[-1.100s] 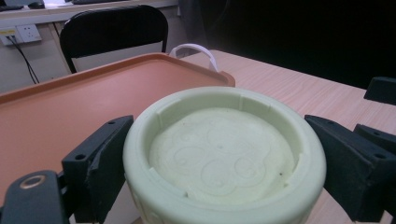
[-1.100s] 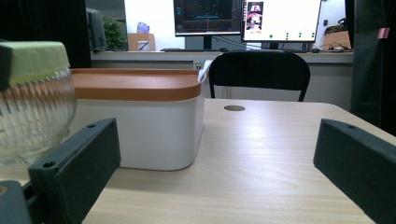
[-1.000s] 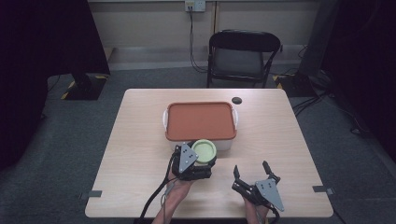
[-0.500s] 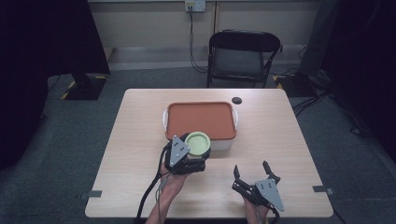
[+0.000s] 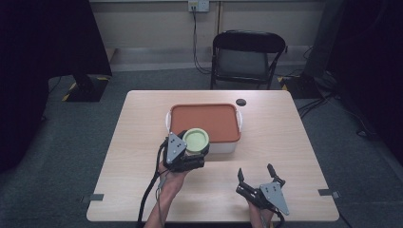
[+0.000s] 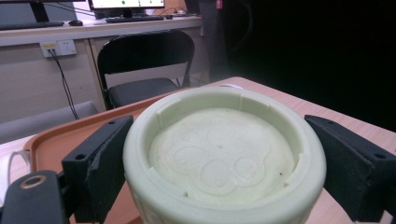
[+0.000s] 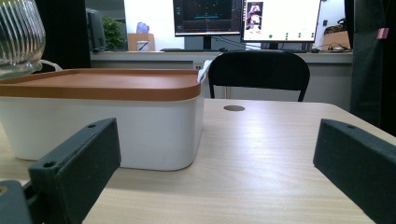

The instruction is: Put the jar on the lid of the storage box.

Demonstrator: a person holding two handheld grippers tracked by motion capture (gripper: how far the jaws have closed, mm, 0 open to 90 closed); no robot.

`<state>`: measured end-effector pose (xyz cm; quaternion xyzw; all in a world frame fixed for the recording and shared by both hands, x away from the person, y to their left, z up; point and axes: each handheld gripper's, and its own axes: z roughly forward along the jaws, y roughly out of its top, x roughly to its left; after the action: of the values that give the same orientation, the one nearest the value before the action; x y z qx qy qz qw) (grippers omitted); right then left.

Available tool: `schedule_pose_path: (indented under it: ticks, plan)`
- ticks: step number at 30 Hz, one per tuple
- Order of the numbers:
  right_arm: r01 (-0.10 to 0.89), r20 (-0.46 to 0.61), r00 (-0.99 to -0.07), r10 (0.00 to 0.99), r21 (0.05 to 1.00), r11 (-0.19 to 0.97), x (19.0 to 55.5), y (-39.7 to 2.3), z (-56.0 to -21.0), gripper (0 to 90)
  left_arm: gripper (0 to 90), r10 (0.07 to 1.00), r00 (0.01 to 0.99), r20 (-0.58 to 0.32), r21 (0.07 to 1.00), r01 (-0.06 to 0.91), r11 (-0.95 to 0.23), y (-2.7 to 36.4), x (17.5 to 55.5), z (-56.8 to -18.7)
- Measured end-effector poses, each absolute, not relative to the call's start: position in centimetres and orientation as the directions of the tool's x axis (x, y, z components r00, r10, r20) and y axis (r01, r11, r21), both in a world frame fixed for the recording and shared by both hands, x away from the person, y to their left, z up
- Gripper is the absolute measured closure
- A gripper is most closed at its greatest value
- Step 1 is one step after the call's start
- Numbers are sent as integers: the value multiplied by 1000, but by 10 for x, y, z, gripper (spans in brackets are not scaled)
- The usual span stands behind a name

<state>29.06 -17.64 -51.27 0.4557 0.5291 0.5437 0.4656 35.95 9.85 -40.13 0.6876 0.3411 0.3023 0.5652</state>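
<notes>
A jar with a pale green lid (image 5: 196,138) and a ribbed clear glass body (image 7: 18,37) hangs over the front left corner of a white box (image 7: 107,126) with an orange lid (image 5: 204,122). My left gripper (image 5: 194,147) is shut on the jar, its black fingers (image 6: 100,163) pressing the lid's rim (image 6: 219,154) from both sides. My right gripper (image 5: 255,170) sits low near the table's front edge, right of the box, open with nothing between its fingers (image 7: 79,163).
A small dark disc (image 5: 241,101) lies on the wooden table (image 5: 294,142) behind the box's right corner. A black folding chair (image 5: 247,52) stands past the far edge. Cables trail from both grippers off the front edge.
My left gripper has carried the jar up and to the left, from in front of the box to over its front left corner. The right gripper has stayed still.
</notes>
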Motion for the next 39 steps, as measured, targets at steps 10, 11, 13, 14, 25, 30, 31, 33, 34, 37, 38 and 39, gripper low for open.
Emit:
schedule_pose_path:
  ticks: [10, 11, 13, 14, 25, 30, 31, 33, 34, 37, 38, 39]
  plan:
    - [-24, 3, -152, 988, 1000, -6, 291, -176, -513, 0, 114, 841, 540, 20, 986, 129, -106, 108, 371, -390]
    - [-24, 3, -152, 988, 1000, -6, 291, -176, -513, 0, 114, 845, 535, 18, 986, 131, -104, 108, 373, -390]
    - [-24, 3, -152, 988, 1000, -6, 291, -176, -513, 0, 114, 852, 524, 15, 986, 135, -101, 110, 377, -389]
    - [-24, 3, -152, 988, 1000, -6, 291, -176, -513, 0, 114, 859, 511, 1, 986, 144, -87, 112, 383, -389]
    - [-24, 3, -153, 988, 1000, -7, 291, -176, -513, 0, 114, 890, 455, -6, 978, 190, -90, 113, 401, -397]
    - [-24, 3, -156, 988, 1000, -6, 290, -177, -513, 0, 114, 905, 425, -16, 975, 206, -80, 114, 412, -402]
    - [-24, 3, -157, 988, 1000, -7, 290, -177, -513, 0, 114, 910, 415, -26, 975, 213, -69, 114, 415, -403]
    - [-25, 2, -158, 987, 1000, -6, 290, -177, -513, 0, 114, 915, 404, -24, 973, 218, -70, 114, 418, -405]
    - [-24, 3, -158, 987, 1000, -6, 290, -177, -513, 0, 114, 917, 399, -17, 972, 223, -79, 113, 420, -405]
    - [-24, 3, -160, 987, 1000, -7, 290, -177, -513, 0, 114, 919, 393, -1, 970, 223, -94, 110, 425, -407]
    - [-24, 3, -161, 987, 1000, -7, 290, -177, -513, 0, 114, 922, 386, 8, 969, 226, -103, 109, 426, -407]
    - [-24, 3, -161, 987, 1000, -7, 290, -177, -513, 0, 113, 926, 378, 25, 968, 223, -117, 107, 427, -408]
